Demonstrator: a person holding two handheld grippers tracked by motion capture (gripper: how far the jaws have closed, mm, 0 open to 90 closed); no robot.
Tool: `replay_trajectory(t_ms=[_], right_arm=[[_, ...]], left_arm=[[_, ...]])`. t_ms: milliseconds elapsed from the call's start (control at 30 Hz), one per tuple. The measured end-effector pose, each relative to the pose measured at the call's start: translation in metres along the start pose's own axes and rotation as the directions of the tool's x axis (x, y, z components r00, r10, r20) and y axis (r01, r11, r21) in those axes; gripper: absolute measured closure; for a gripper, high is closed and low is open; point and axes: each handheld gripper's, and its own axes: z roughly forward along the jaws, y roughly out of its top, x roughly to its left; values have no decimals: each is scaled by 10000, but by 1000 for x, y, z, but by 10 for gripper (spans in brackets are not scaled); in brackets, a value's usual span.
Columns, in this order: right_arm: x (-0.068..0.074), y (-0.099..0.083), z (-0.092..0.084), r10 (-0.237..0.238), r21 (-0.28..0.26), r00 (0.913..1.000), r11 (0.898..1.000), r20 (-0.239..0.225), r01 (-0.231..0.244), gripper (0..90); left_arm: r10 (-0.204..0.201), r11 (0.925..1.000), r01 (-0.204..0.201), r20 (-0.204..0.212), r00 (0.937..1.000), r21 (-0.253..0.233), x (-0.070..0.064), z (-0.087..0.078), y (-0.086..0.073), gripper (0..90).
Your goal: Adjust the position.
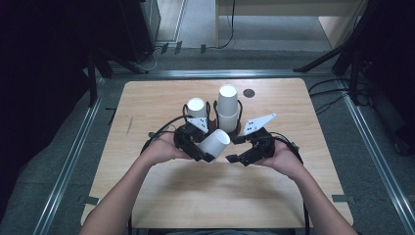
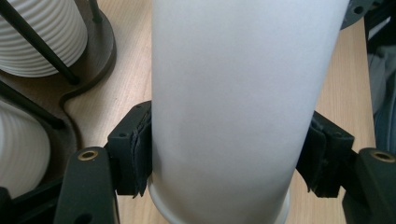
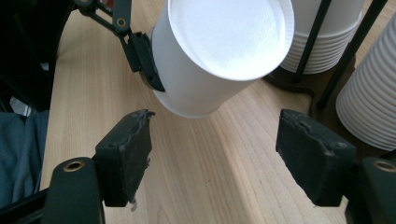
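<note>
We hold a white paper cup [image 1: 215, 143] in our left gripper [image 1: 195, 147], its pads [image 2: 140, 158] pressed against the cup's two sides just above the rolled rim, so the cup is clamped. It lies tilted over above the wooden table [image 1: 147, 196], its closed base turned toward our right gripper [image 1: 240, 157]. In the right gripper view that base [image 3: 229, 32] faces the camera, just beyond the two black jaws, which stand wide apart with bare tabletop between them; nothing is gripped there. Just behind the cup stands a dark cup rack [image 1: 235, 131] with thin black rods, carrying two stacks of white ribbed cups: a taller stack [image 1: 228, 106] on the right and a shorter stack [image 1: 196, 107] on the left. A small dark disc [image 1: 249, 93] lies on the table near the far edge
</note>
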Motion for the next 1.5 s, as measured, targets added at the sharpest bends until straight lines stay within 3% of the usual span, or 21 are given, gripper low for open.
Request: replay_trajectory(t_ms=[167, 367, 633, 733, 900, 1000, 1133, 1233, 1267, 1433, 1500], right_arm=[[0, -1, 2, -273, 79, 9996, 9996, 69, 273, 272], [-1, -3, 4, -377, 163, 9993, 9992, 70, 376, 272], [-1, -2, 11, -501, 288, 9985, 9983, -216, 507, 272], [1, -1, 14, -625, 350, 9974, 9974, -360, 638, 272], [4, 2, 19, -788, 400, 9948, 9959, -640, 815, 281], [5, 4, 21, -914, 576, 9923, 9937, -835, 964, 337], [6, 7, 20, -768, 752, 9927, 9936, -932, 840, 341], [6, 8, 17, -772, 690, 9929, 9941, -904, 836, 340], [6, 8, 15, -783, 645, 9938, 9944, -791, 835, 340], [3, 7, 11, -630, 522, 9962, 9964, -602, 661, 339], [1, 6, 10, -595, 395, 9967, 9973, -561, 617, 339]], left_arm=[[307, 9985, -314, 171, 9994, 458, 3, -1, 11, 297], [716, 9929, -713, 3, 9974, 949, 2, 10, 12, 291], [1349, 9786, -1360, 173, 9907, 1547, -6, 25, 7, 290], [1217, 9807, -1266, 421, 9917, 1491, -8, 28, 7, 288], [1537, 9745, -1622, 656, 9859, 1549, -13, 33, 8, 285], [1579, 9738, -1656, 609, 9856, 1559, -13, 35, 6, 276], [1297, 9822, -1385, 752, 9887, 1267, -13, 33, 4, 254], [759, 9925, -816, 653, 9950, 908, -11, 31, 3, 166], [682, 9937, -727, 555, 9961, 853, -10, 31, 2, 114], [435, 9974, -443, 156, 9989, 564, -8, 28, -3, 21], [350, 9988, -353, 92, 9993, 351, -7, 26, -5, 21]])
